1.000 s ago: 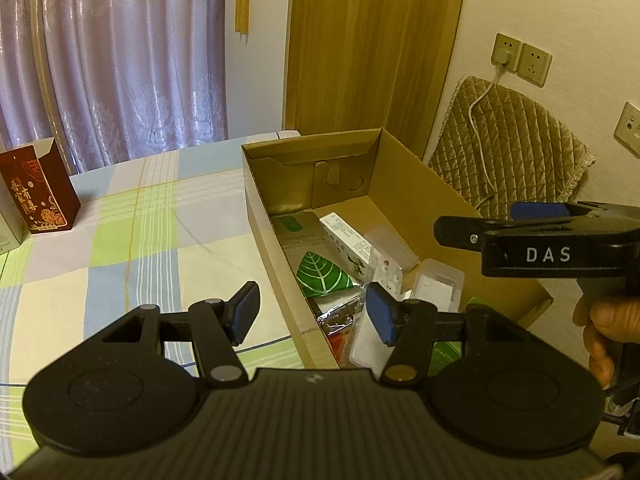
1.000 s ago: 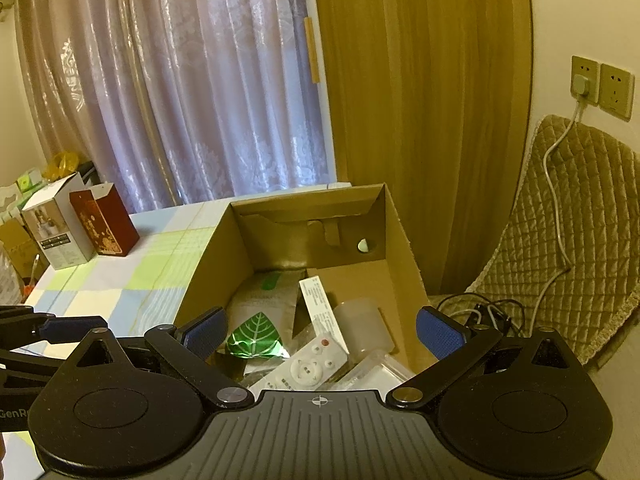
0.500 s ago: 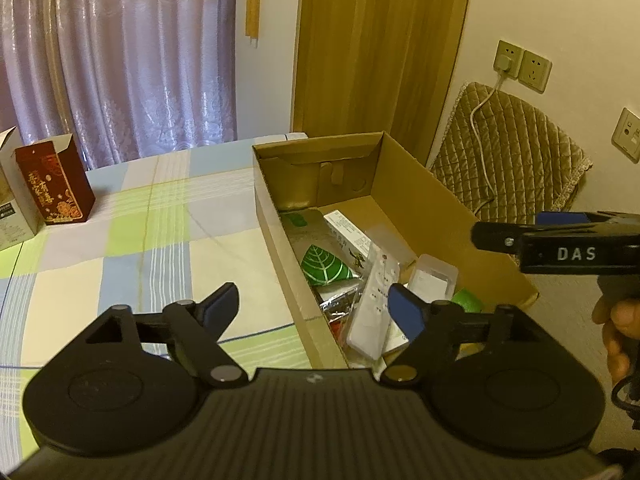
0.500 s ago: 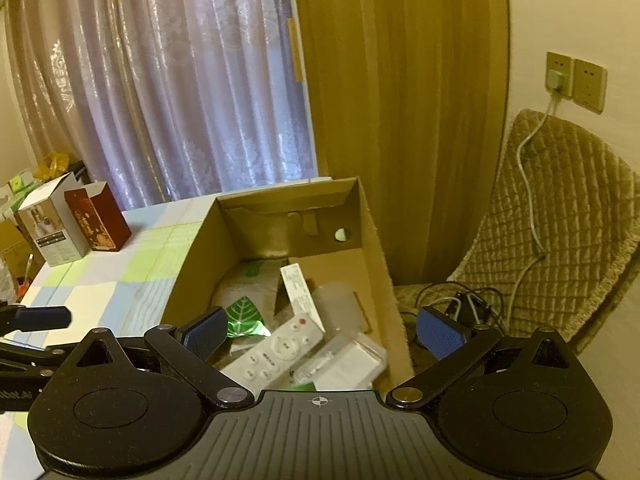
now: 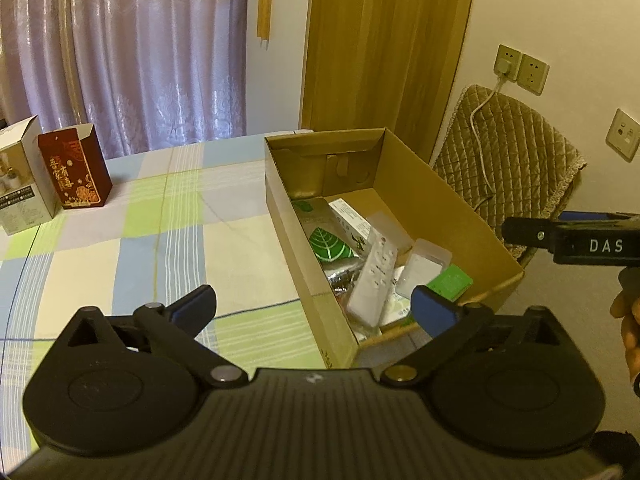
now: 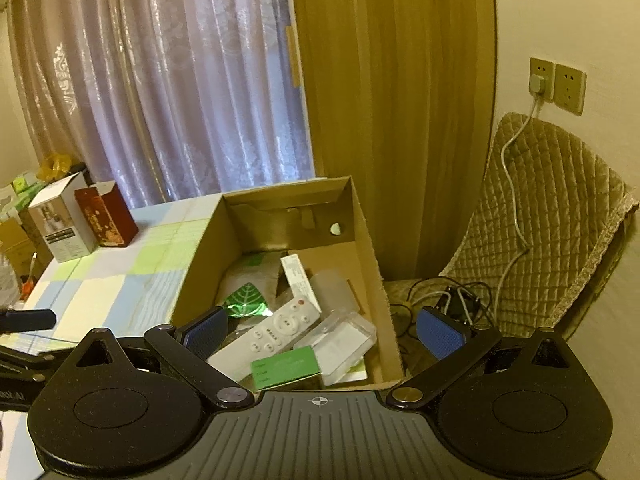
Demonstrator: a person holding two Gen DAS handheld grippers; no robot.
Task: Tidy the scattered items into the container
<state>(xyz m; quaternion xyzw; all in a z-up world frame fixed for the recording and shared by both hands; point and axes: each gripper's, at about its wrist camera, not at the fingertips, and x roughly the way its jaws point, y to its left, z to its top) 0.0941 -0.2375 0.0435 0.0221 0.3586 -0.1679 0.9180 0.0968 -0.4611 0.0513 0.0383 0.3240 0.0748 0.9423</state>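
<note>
The checked tablecloth (image 5: 132, 240) is being left pretty much bare in the middle — only two upright cartons, a red carton (image 5: 75, 168) and a white carton (image 5: 20, 184), are being kept out at about 10 o'clock, well apart from the cardboard box (image 5: 448, 216), which is sitting at the table's edge around 1 o'clock in the left wrist view. Inside it the scattered stuff is piled up: a white remote (image 6: 266, 338) lying diagonally, a clear plastic case (image 6: 340, 338) just beside it at 3 o'clock, a green card (image 6: 286, 366) at the near end, a leaf-print packet (image 5: 330, 244) further in.

The left gripper (image 5: 314, 310) is being held with its jaws wide apart and nothing between them, straddling the box's near wall. The right gripper (image 6: 324, 330) is likewise being held spread and empty over the box.

Looks like the wrap-up stage. If the cartons count as clutter, they're best taken one at a time, pinched across the narrow faces, kept upright — and lowered in, not dropped onto the remote.
</note>
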